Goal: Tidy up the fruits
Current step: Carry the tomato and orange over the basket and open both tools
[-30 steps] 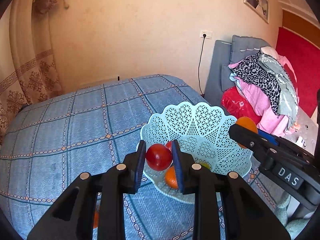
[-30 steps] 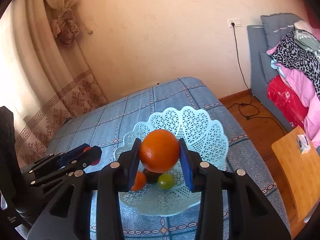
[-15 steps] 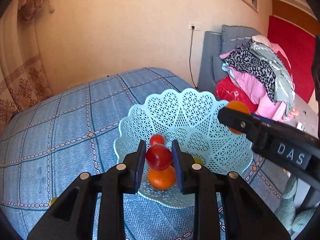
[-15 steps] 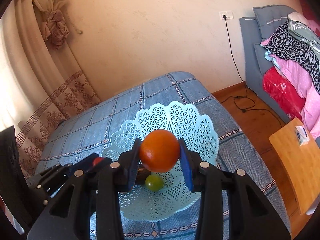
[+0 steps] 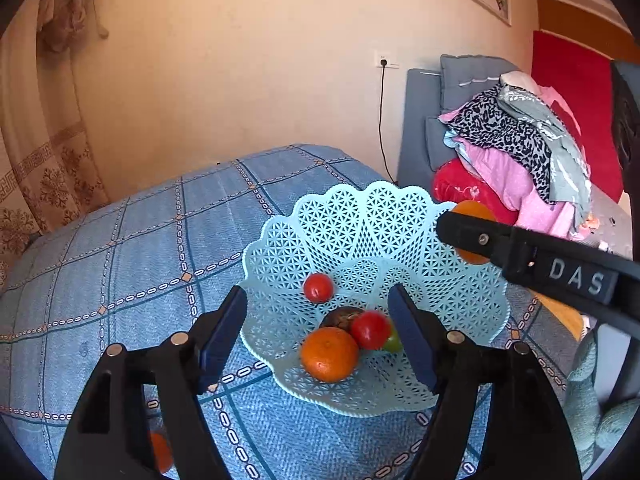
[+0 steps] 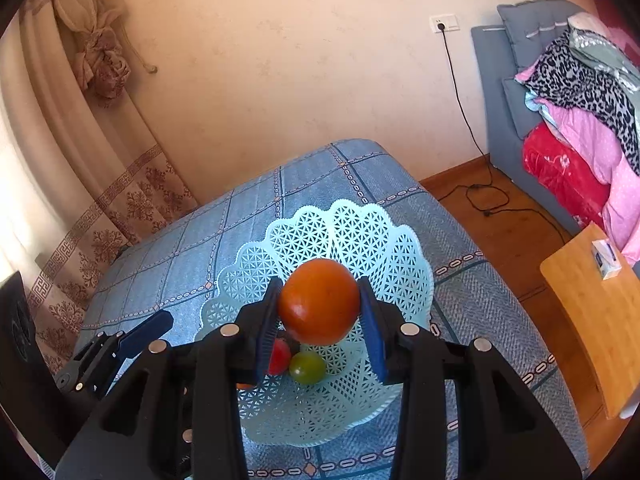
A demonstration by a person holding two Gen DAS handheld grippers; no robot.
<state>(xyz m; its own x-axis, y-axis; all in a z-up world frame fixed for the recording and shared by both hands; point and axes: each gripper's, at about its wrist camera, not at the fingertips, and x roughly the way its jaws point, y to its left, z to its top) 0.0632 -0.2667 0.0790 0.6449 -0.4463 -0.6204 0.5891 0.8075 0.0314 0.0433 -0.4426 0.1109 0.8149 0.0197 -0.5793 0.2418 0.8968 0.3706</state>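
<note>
A pale blue lattice basket (image 5: 360,224) (image 6: 384,240) stands on the blue checked tablecloth. In it lie a small orange (image 5: 329,354), a red fruit (image 5: 371,330), a small red tomato (image 5: 318,287), a green fruit (image 6: 307,367) and something dark. My left gripper (image 5: 318,336) hangs over the basket's near rim, its jaws opening with nothing between the pads. Above the basket's middle my right gripper (image 6: 319,312) has a big orange (image 6: 319,301) between its pads; its jaws are opening, but both pads still touch the fruit. The left wrist view shows that gripper (image 5: 472,236) from the side.
Another orange fruit (image 5: 160,452) lies on the cloth under my left gripper. A wooden side table (image 6: 592,312) with a small box is at the right, a sofa piled with clothes (image 5: 520,148) behind it. A curtain (image 6: 92,92) hangs at the left.
My left gripper has opened wide and the red fruit it held now lies in the basket beside the small orange. The right gripper still carries the big orange over the basket.
</note>
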